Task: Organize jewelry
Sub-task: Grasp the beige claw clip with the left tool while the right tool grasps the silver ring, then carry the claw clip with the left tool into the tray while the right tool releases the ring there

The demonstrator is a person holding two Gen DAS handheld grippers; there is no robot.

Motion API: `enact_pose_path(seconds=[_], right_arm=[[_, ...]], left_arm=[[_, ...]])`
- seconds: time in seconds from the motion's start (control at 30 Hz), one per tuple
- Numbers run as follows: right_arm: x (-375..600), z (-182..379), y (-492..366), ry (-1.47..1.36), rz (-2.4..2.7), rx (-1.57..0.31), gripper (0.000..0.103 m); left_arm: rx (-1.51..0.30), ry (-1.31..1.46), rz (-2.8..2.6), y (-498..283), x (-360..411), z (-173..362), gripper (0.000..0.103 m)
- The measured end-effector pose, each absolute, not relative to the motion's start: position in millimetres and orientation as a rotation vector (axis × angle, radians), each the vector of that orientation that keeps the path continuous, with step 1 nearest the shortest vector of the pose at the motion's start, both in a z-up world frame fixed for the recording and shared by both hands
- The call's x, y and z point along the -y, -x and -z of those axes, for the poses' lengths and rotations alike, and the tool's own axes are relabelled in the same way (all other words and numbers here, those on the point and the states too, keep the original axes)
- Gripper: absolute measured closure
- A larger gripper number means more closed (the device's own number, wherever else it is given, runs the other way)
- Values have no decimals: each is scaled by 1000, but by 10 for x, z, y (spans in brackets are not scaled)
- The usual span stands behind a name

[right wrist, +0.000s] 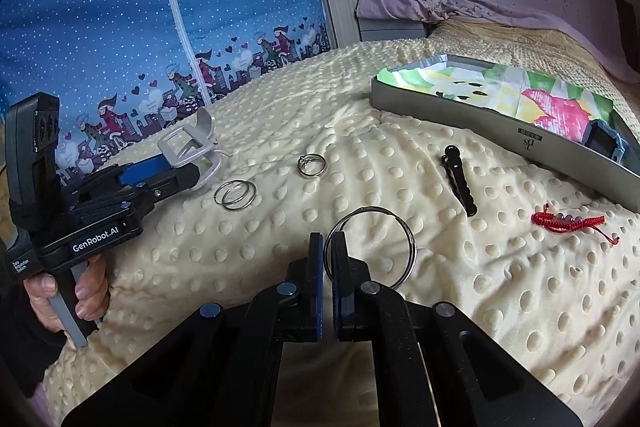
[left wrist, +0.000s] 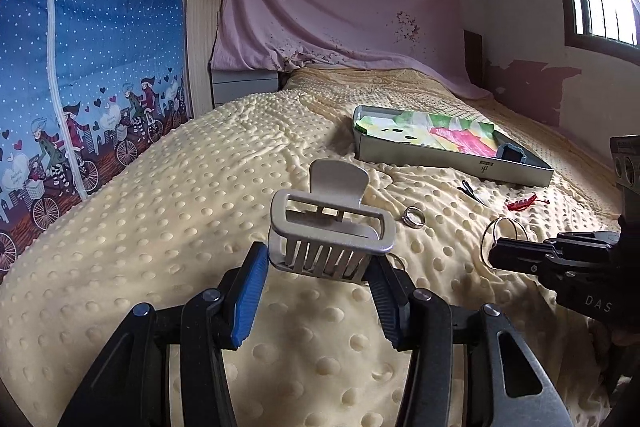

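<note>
Right wrist view shows the right tongs [right wrist: 328, 247] pressed together on the near rim of a large thin silver bangle [right wrist: 370, 247], the hoop standing out to the right of the blue pads. The left tongs [left wrist: 320, 267] pinch a grey plastic claw hair clip [left wrist: 330, 231] by its toothed sides, its handle pointing away from the camera and its long axis running across the gap between the pads.

What the coming move turns on is the shallow grey tin tray [right wrist: 460, 119] with its bright patterned paper lining: it lies ahead and to the right on the cream dotted bedspread [right wrist: 400, 167], its long side slanting away toward the wall. The right hand looks the nearer of the two, though the fisheye bend makes that hard to judge.

On the bed between tongs and tray lie a black hair pin [right wrist: 460, 183], a red cord bracelet [right wrist: 568, 221], a small silver ring [right wrist: 312, 165] and a pair of thin silver hoops [right wrist: 235, 195].
</note>
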State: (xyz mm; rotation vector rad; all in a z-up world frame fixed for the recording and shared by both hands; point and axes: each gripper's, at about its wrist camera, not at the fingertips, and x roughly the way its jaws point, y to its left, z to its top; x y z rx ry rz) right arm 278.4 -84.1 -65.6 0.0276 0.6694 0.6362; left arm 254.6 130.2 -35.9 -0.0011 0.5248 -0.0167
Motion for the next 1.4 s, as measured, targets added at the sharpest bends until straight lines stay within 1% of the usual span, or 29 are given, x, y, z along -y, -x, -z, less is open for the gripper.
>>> enact_pose_path(seconds=[0.37,0.63,0.8,1.0,1.1,1.2,1.4], right_arm=[[1025,414,-2716,-68,-606,-566,99],[1202,248,-2810,-74,-570,-529,99],[1453,26,-3076,-80,-528,-504,99],[1786,-150,-3633,-88,-440,-482,99],[1937,-124,-3900,-111,-389,-500,99],[2038,-3,-4163,-137,-351,-564,99],[2152,338,-4482,-165,-332,-672,99]], left_arm=[[-507,22,67,-2691,-1073,186,56],[-525,59,83,-2989,-882,75,56],[-525,87,92,-3357,-638,-41,56],[-528,98,114,-3941,-229,-107,56],[-563,96,137,-4237,-50,-53,55],[-620,94,151,-4485,76,26,56],[-687,71,160,-4700,227,143,55]])
